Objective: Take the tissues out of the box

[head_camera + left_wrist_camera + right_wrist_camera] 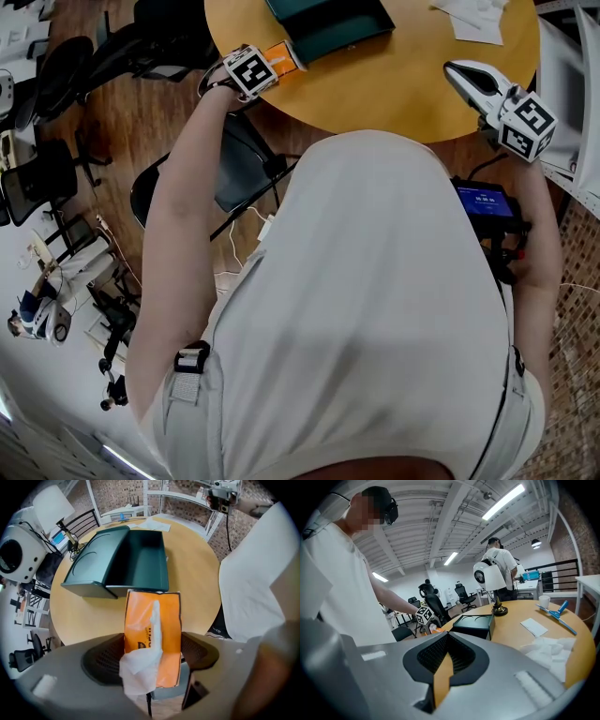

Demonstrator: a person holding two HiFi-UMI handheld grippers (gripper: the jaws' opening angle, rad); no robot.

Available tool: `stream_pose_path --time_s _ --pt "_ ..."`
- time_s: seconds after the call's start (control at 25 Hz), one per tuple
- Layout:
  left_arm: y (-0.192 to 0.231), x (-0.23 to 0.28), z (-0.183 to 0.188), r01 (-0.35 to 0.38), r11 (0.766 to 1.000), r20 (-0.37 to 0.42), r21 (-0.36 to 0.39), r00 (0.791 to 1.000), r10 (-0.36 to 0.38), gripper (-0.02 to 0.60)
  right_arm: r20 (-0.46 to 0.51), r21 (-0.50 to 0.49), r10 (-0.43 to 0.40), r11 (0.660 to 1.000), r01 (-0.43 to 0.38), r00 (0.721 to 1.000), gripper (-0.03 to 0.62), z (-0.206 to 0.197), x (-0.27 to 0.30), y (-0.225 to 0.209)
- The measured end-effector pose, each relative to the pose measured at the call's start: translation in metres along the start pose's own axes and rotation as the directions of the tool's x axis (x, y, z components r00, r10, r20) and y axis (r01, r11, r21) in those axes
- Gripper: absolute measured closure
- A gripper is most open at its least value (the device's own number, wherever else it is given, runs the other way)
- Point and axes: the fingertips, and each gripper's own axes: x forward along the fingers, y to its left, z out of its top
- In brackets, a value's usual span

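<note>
An orange tissue pack (pixel 166 616) lies lengthwise between the jaws of my left gripper (pixel 153 637), and both pads touch its long sides. A white tissue (pixel 140 665) sticks out of its slot toward the camera. The pack's near end hangs past the edge of the round wooden table (pixel 394 94). In the head view the left gripper (pixel 265 64) holds the pack (pixel 284 56) just in front of an open dark green box (pixel 328 23). My right gripper (pixel 459 73) hovers at the table's right edge, jaws together and empty; the right gripper view shows the same of the right gripper (pixel 446 641).
The green box (pixel 140 564) lies open with its lid folded left. Loose white tissues (pixel 553 653) are piled on the table's far side. A black chair (pixel 239 173) stands under the left arm. A white domed machine (pixel 18 550) stands by the table, and another person (pixel 501 569) stands beyond it.
</note>
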Motion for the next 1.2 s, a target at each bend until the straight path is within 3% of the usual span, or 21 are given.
stream_pose_path --time_s 0.12,0.28,0.36,0.44,0.52,0.6,0.76,1.0,1.04,1.08,1.12,1.2 --pt "-0.003 -0.017 0.018 0.020 1.000 0.085 -0.006 0.996 -0.020 0.204 -0.005 -0.001 0.002 1.000 -0.002 1.000 0.595 0.000 0.000 -0.001" --pt "0.003 -0.063 0.028 -0.039 0.998 0.144 -0.052 0.989 0.046 0.207 -0.008 -0.004 0.017 1.000 -0.017 1.000 0.595 0.005 0.003 0.004" --pt "-0.004 -0.090 0.049 -0.058 0.996 0.249 -0.074 0.966 0.075 0.223 -0.011 -0.010 0.023 1.000 -0.023 1.000 0.595 0.005 0.005 0.006" --pt "-0.018 -0.114 0.074 -0.057 0.993 0.375 -0.100 0.922 0.091 0.243 -0.008 -0.014 0.026 1.000 -0.027 1.000 0.595 0.006 0.005 0.006" --pt "-0.033 -0.136 0.099 -0.037 0.992 0.499 -0.121 0.862 0.093 0.260 -0.006 -0.018 0.031 0.999 -0.031 1.000 0.595 0.008 0.006 0.007" --pt "-0.045 -0.159 0.121 -0.003 0.990 0.624 -0.141 0.776 0.092 0.290 -0.008 -0.023 0.039 0.999 -0.039 0.999 0.595 0.010 0.008 0.009" --pt "-0.063 -0.208 0.150 0.078 0.988 0.833 -0.136 0.549 0.071 0.308 -0.018 -0.029 0.051 0.998 -0.051 0.999 0.595 0.010 0.012 0.011" --pt "-0.083 -0.266 0.165 0.129 0.988 0.966 -0.085 0.254 0.049 0.320 0.006 -0.037 0.062 0.997 -0.062 0.998 0.595 0.020 0.014 0.014" --pt "-0.086 -0.273 0.165 0.135 0.988 0.976 -0.078 0.214 0.048 0.327 0.016 -0.037 0.065 0.997 -0.064 0.998 0.595 0.022 0.014 0.014" --pt "-0.089 -0.278 0.166 0.138 0.988 0.981 -0.074 0.188 0.047 0.328 0.024 -0.035 0.067 0.997 -0.066 0.997 0.595 0.023 0.013 0.014" --pt "-0.091 -0.279 0.167 0.136 0.988 0.983 -0.070 0.176 0.046 0.331 0.030 -0.035 0.068 0.997 -0.067 0.997 0.595 0.024 0.013 0.014" --pt "-0.094 -0.277 0.168 0.127 0.990 0.983 -0.066 0.178 0.043 0.337 0.030 -0.035 0.073 0.997 -0.072 0.997 0.595 0.024 0.012 0.014"
